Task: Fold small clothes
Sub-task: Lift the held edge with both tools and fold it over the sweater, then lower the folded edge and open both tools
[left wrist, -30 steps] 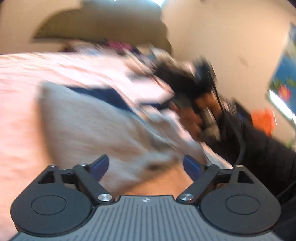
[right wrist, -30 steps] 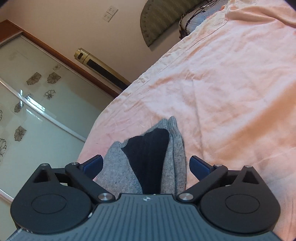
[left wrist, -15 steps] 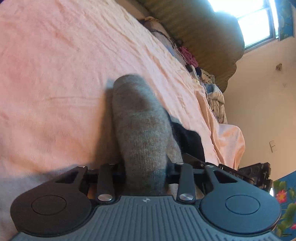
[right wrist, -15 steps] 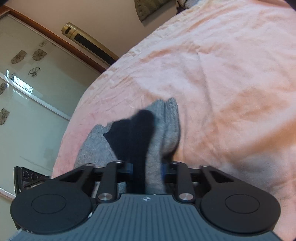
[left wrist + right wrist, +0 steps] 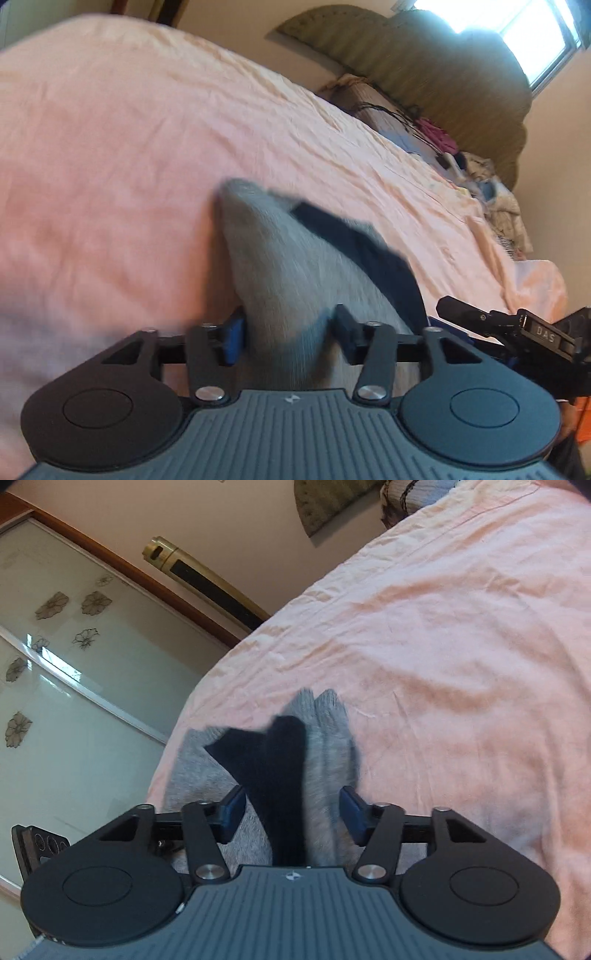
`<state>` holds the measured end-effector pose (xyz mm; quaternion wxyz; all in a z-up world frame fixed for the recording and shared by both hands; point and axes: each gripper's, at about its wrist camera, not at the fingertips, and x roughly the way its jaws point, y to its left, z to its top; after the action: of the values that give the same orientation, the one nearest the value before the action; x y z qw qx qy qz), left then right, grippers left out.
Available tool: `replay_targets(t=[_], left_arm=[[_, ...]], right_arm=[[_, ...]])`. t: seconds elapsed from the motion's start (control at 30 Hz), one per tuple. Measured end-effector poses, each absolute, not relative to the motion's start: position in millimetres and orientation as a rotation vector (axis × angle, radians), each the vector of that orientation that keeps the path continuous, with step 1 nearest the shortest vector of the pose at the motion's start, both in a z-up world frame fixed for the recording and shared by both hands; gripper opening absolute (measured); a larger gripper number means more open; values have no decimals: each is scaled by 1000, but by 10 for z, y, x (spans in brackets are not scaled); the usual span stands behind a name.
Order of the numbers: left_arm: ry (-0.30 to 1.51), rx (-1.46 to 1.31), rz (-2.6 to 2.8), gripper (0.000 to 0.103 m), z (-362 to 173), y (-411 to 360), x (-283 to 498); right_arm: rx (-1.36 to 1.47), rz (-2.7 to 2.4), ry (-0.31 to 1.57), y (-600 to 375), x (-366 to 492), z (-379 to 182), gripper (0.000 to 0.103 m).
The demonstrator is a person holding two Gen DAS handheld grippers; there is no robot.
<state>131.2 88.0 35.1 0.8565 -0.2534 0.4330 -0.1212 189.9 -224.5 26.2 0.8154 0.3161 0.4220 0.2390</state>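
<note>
Your grey knitted sock with a black section (image 5: 288,258) lies on the wrinkled pink bedsheet (image 5: 110,147), long axis running away from both tongs. Your left gripper (image 5: 286,332) has just been opening, sock between its parted jaws. Your right gripper (image 5: 291,812) likewise stands partly open around the sock, pads apart from it.

pink bed (image 5: 461,664) carries grey-and-black socks (image 5: 325,738).
</note>
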Motion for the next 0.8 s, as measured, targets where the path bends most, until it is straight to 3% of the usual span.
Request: replay_targets(t=[0.03, 0.27, 0.3, 0.33, 0.37, 0.4, 0.57, 0.67, 0.77, 0.8], left_arm=[[911, -560, -292, 70, 311, 923, 1185], [941, -743, -425, 67, 1, 895, 481], [936, -721, -414, 43, 4, 856, 436], [955, -676, -399, 16, 0, 807, 409], [966, -653, -382, 16, -3, 783, 390], [952, -648, -376, 14, 19, 792, 343], [940, -530, -364, 14, 86, 886, 132], [897, -433, -343, 19, 174, 898, -35], [771, -252, -302, 21, 529, 787, -248], [715, -192, -304, 27, 622, 707, -288]], right_arm=[[672, 533, 905, -2234, 1843, 260, 63], [587, 610, 1032, -2381, 1126, 101, 63], [583, 631, 1022, -2379, 1000, 86, 56], [567, 636, 1036, -2355, 924, 73, 37], [547, 629, 1059, -2323, 879, 49, 23], [523, 631, 1056, -2297, 819, 45, 21], [467, 698, 986, -2305, 530, 280, 19], [368, 669, 1018, -2243, 395, 150, 19], [440, 651, 996, -2381, 411, 244, 37], [455, 625, 943, -2445, 455, 356, 40]])
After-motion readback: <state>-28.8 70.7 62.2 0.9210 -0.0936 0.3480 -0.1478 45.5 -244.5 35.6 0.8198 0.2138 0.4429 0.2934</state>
